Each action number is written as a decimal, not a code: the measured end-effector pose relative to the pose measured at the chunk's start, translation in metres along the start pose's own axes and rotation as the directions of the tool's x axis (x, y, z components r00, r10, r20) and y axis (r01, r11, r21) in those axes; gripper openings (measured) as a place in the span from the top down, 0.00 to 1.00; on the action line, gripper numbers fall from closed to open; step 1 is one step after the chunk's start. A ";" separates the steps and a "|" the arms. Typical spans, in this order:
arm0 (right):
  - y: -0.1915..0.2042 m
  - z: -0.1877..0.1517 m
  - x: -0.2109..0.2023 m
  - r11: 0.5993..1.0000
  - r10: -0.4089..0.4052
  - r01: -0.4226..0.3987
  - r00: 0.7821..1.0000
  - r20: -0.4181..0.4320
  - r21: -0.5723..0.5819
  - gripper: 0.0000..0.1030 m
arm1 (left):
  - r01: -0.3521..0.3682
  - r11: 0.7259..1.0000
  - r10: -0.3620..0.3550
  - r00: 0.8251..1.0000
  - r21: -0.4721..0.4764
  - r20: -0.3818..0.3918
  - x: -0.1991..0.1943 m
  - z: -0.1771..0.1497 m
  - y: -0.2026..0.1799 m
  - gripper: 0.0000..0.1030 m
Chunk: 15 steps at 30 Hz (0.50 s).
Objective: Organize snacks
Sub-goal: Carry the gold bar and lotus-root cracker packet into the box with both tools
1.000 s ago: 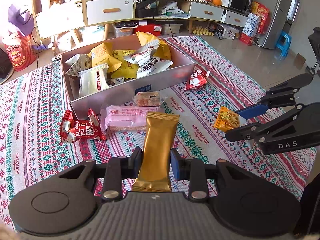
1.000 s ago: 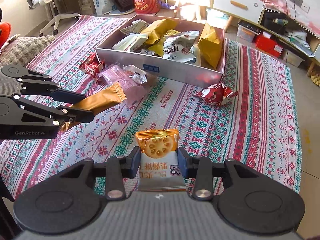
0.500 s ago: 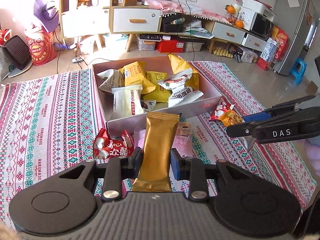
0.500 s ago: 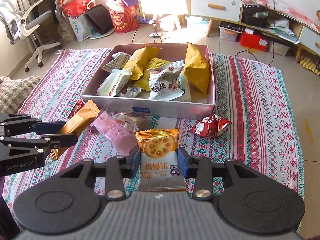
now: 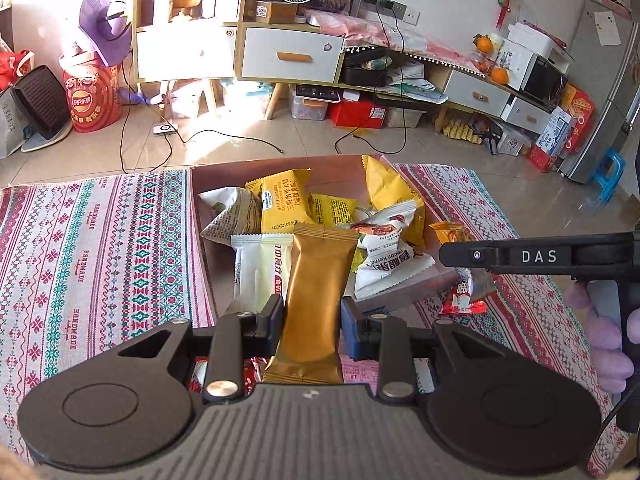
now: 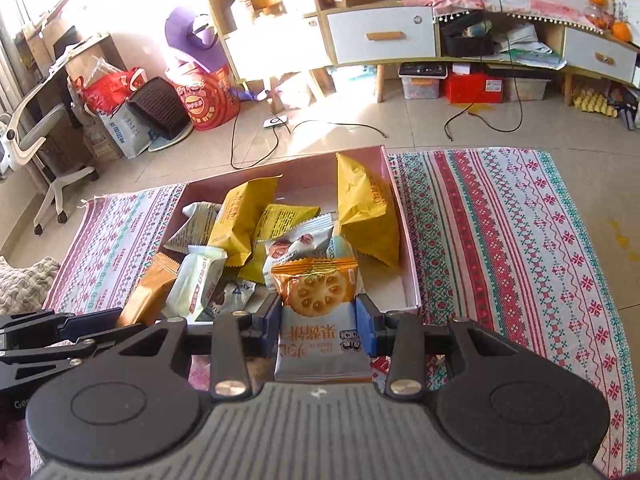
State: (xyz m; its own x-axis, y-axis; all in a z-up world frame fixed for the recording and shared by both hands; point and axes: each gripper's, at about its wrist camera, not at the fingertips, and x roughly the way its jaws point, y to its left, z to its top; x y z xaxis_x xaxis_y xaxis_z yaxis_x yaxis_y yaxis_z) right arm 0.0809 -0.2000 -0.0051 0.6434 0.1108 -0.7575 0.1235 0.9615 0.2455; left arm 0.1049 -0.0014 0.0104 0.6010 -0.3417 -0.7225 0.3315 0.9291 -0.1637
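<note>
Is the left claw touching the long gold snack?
Touching. The left wrist view shows the left gripper with both fingers pressed against the sides of the gold snack bar, holding it up.

We see a long gold snack bar (image 5: 314,300) held upright over the near edge of the box (image 6: 408,264); an orange-and-white cracker packet (image 6: 320,312) hangs likewise; the box holds yellow and white packets; a red packet (image 5: 460,298) lies outside.
</note>
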 end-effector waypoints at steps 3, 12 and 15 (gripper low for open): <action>-0.005 0.005 0.011 1.000 -0.018 0.018 1.000 0.008 0.007 0.65 | -0.004 1.000 0.004 1.000 -0.001 0.008 0.013 0.005 -0.001 0.65; -0.018 0.017 0.033 0.998 -0.032 0.030 0.999 0.030 0.047 0.65 | 0.000 0.998 0.000 1.000 -0.062 0.006 0.044 0.014 0.001 0.65; -0.017 0.018 0.036 0.999 -0.034 0.032 0.999 0.040 0.035 0.65 | 0.002 0.998 -0.001 1.000 -0.057 0.005 0.050 0.015 -0.002 0.65</action>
State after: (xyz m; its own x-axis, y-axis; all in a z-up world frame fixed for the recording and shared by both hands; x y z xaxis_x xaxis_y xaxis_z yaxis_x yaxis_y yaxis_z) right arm 0.1155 -0.2171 -0.0262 0.6685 0.0683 -0.7405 0.1704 0.9552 0.2419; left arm 0.1455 -0.0224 -0.0150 0.6041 -0.3436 -0.7190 0.2904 0.9352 -0.2029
